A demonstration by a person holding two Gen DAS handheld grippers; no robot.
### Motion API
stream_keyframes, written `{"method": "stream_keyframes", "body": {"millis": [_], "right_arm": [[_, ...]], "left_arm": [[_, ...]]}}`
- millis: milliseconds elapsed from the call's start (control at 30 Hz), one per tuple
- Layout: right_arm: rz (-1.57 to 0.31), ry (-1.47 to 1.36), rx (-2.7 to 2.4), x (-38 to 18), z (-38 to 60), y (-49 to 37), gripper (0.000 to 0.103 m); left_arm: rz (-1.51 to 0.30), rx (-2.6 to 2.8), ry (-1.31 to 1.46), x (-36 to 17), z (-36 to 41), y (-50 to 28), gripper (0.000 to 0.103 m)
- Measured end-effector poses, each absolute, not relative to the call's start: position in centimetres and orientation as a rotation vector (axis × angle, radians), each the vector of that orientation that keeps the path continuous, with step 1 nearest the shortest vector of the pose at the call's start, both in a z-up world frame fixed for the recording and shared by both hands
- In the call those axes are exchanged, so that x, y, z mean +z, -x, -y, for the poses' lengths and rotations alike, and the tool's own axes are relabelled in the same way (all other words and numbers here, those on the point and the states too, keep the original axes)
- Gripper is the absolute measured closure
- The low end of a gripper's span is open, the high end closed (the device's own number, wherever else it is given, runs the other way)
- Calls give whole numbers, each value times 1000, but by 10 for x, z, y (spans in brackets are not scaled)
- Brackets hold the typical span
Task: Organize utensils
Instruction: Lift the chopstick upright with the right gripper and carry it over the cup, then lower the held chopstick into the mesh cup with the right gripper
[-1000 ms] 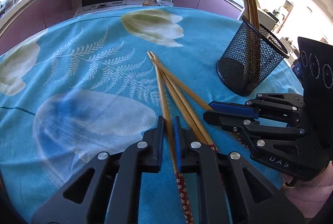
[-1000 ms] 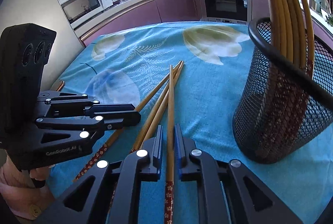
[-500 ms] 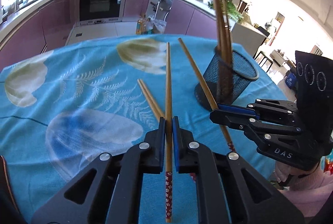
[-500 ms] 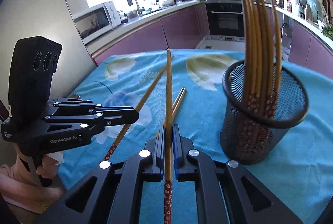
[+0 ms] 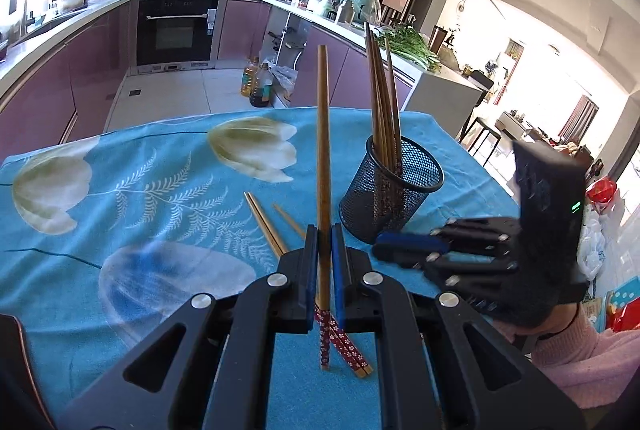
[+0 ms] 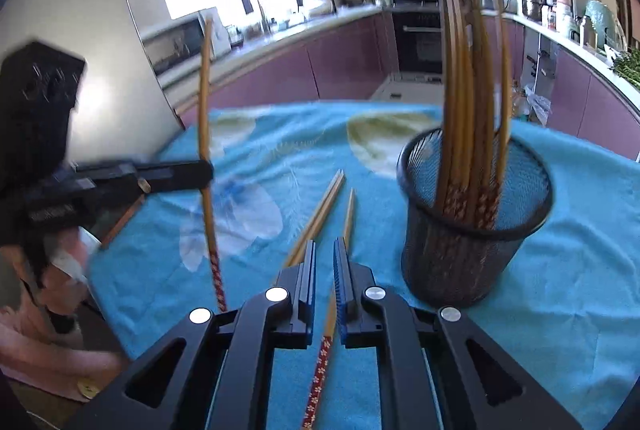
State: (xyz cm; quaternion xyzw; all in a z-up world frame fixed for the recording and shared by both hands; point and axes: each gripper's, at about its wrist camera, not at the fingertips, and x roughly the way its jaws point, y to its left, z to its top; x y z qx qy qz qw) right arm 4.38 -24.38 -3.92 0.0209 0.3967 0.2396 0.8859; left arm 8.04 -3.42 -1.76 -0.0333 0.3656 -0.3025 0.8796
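Left gripper [image 5: 324, 250]: black angular jaws with blue ribbed pads are pressed tight on a slim wooden chopstick [image 5: 322, 158]; it is held nearly upright, its red flowered end below the pads.
Right gripper [image 6: 324, 262]: jaws are parting, a narrow gap shown; a chopstick on the cloth [image 6: 326, 330] is seen through the gap, untouched by the pads, its middle hidden behind them.
Loose pair [image 6: 320, 214]: two pale sticks are laid side by side on the blue flowered tablecloth [image 6: 580, 290]; near ends are hidden by the jaws.
Mesh cup [image 6: 472, 226]: round black wire mesh; chopsticks stand inside, motion-blurred, their count unclear.
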Motion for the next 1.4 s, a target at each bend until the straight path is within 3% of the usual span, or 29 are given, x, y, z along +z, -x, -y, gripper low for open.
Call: {"method": "stream_keyframes", "body": {"millis": [67,267,300,367,467,1400], "right_arm": [[-867,-29,488,-54,237,-50,81],[-913,11,445,-75,218,-63,81],[-906,15,438,-75,218,-63,82],[-904,22,420,-75,220,-63,96],[-902,-11,425,-75,225,-62,97],[-490,-187,464,47,307,-15,97]], "left_arm": [[-763,-628,73,-18,33,-79,96],[-767,-621,74,-20,31,-81,96],[-769,-621,76,-21,31,-81,96],[-773,-620,79,-22,30,-82,96],[-772,-621,80,-22,30,-83,96],[-608,-739,99,42,57,-83,96]]}}
